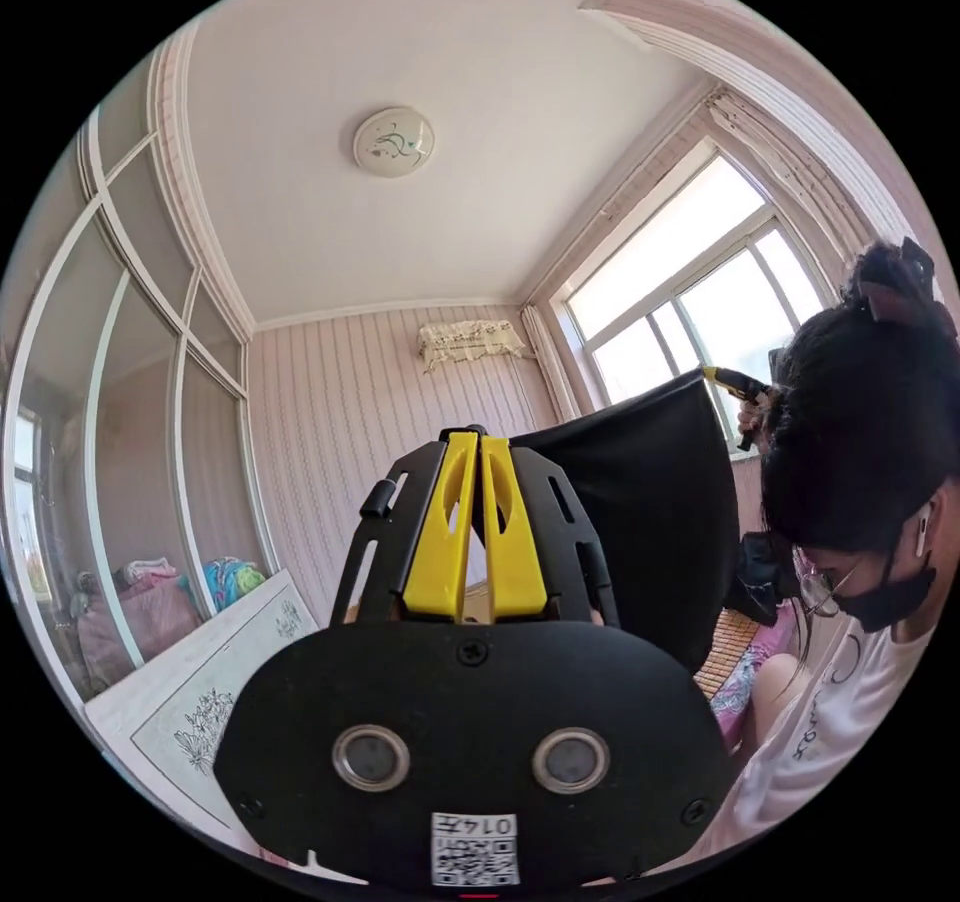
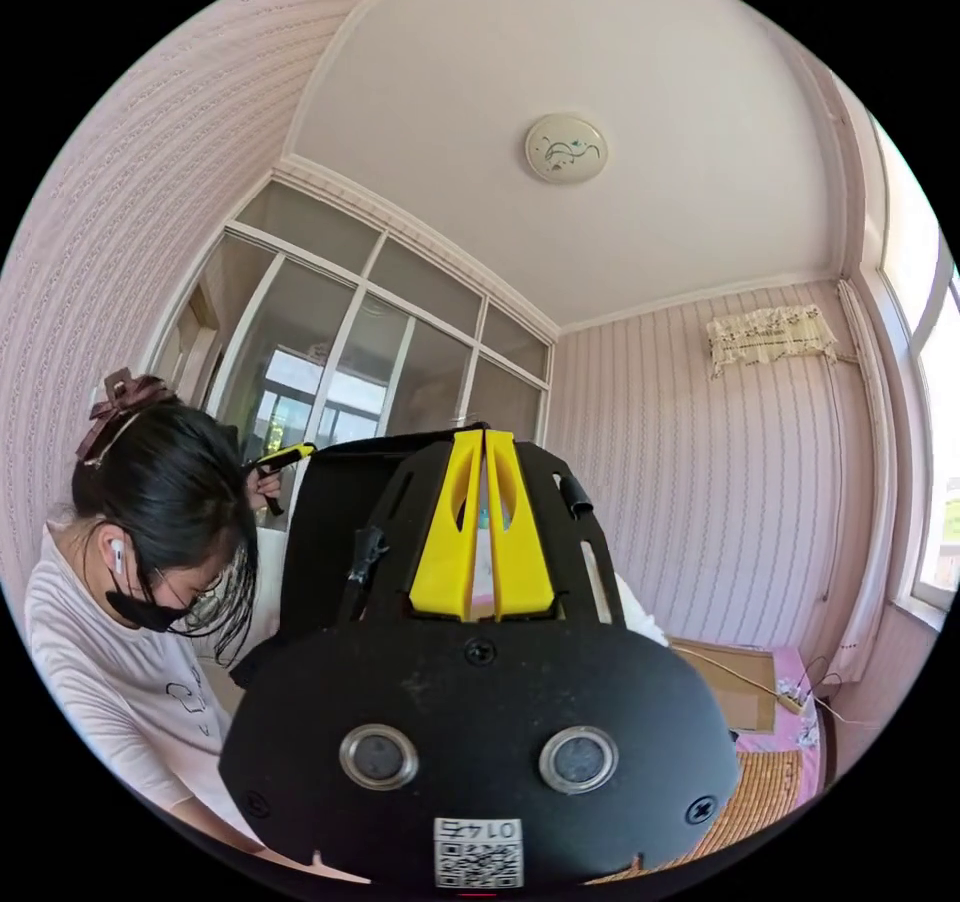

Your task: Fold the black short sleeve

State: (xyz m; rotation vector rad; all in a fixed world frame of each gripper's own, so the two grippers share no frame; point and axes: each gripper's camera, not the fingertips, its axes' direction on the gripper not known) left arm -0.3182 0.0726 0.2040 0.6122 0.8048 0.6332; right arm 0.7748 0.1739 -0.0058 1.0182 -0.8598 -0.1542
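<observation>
Black short-sleeve cotton-looking shirt [image 1: 640,522] held up in air, stretched between both tools, at 3 o'clock of left gripper [image 1: 477,442] in left gripper view. Left gripper's yellow jaws pinched together on top edge. Right gripper [image 2: 484,439] likewise clamps shirt edge. Judged light, limp, non-slippery; best hold at shoulder corners, cloth taut.
</observation>
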